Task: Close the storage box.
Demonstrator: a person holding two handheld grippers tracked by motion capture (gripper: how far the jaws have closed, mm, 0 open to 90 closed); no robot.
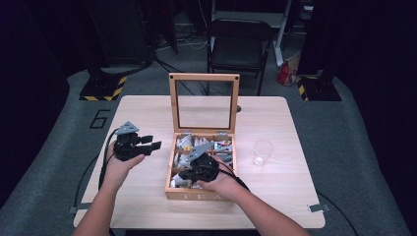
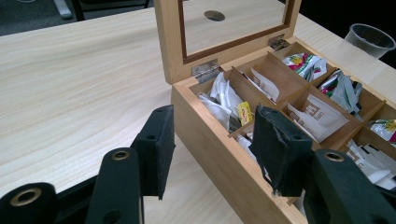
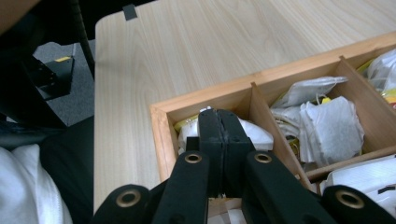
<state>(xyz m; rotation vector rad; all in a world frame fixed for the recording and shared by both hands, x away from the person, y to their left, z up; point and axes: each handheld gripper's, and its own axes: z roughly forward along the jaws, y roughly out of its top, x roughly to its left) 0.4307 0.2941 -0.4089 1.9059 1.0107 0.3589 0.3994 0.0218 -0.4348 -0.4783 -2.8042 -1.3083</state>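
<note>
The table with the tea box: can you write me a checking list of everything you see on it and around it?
Surface: light wooden table, bare around the box.
Job's things: wooden tea box, lid upright and open, compartments hold tea bags.
Clutter: clear plastic cup, right of the box.
Grippers: left gripper open, held left of the box; right gripper shut, jaws down in a corner compartment; cannot tell if it holds anything.
Cables: black cable trails from the left gripper.
Surroundings: black folding chair, grey floor, dark room.
</note>
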